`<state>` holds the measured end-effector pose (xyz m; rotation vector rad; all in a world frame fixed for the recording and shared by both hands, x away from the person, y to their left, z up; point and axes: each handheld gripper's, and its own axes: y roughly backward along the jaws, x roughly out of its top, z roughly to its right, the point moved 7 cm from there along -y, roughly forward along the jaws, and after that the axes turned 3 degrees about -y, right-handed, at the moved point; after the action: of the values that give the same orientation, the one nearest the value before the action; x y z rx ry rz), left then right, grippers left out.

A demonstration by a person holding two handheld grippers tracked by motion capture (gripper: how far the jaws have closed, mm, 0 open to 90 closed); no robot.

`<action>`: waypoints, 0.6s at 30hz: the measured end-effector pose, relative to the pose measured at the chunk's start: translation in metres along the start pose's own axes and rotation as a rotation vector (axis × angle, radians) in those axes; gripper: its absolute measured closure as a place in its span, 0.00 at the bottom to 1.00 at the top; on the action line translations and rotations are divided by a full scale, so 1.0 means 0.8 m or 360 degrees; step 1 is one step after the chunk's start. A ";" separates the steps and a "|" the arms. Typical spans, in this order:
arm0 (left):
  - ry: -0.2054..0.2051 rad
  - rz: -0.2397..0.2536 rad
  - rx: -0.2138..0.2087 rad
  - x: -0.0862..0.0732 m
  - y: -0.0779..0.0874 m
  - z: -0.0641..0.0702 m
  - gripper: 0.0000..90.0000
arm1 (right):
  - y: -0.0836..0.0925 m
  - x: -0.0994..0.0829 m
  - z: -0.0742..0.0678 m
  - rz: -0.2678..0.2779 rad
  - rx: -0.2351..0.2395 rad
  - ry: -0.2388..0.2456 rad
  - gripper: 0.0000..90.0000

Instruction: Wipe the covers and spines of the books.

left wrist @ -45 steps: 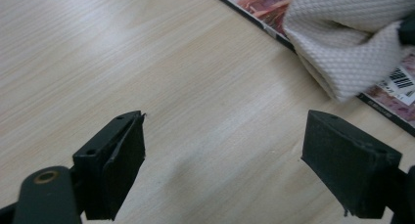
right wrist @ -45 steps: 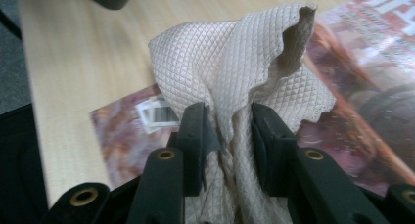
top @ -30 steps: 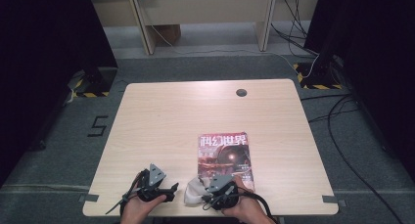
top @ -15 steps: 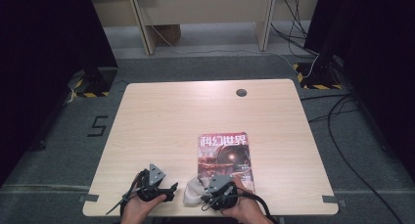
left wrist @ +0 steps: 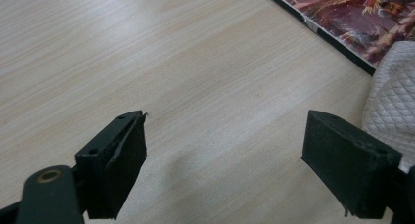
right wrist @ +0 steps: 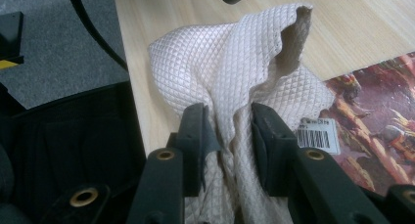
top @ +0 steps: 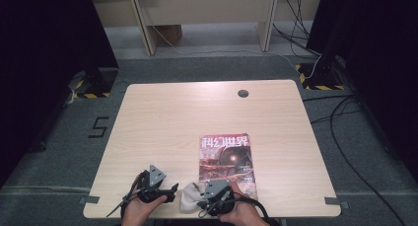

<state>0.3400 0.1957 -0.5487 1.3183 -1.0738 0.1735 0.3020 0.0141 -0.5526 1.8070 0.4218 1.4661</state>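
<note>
A white quilted cloth [right wrist: 235, 72] is bunched up near the table's front edge, pinched between the black jaws of my right gripper [right wrist: 230, 123], which is shut on it. In the high view the cloth [top: 189, 196] lies just left of the magazine's lower corner, with my right gripper [top: 199, 199] over it. A magazine [top: 227, 159] with a dark red cover lies flat on the table. My left gripper [left wrist: 225, 155] stands open over bare wood with nothing between its jaws; in the high view it [top: 170, 191] sits left of the cloth.
The light wooden table [top: 197, 112] has a round cable hole [top: 243, 93] near its far edge. Cables [top: 340, 112] run over the grey floor at the right. The magazine's barcode corner [right wrist: 318, 135] lies right beside the held cloth.
</note>
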 end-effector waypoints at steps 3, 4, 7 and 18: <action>0.0010 0.0009 0.0002 0.000 0.001 -0.001 0.18 | 0.001 0.000 0.002 -0.0004 0.0003 -0.0029 0.76; 0.0010 0.0011 0.0002 0.000 0.001 -0.001 0.18 | 0.002 -0.001 0.003 -0.0009 0.0007 -0.0038 0.76; 0.0001 0.0003 -0.0003 0.000 0.001 0.000 0.18 | 0.004 -0.003 0.008 -0.0004 0.0019 -0.0069 0.76; 0.0000 0.0005 -0.0005 0.000 0.001 0.001 0.18 | 0.025 -0.020 0.043 -0.0013 -0.0103 -0.0155 0.76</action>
<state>0.3393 0.1955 -0.5484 1.3141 -1.0759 0.1742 0.3260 -0.0214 -0.5509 1.8146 0.3291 1.3648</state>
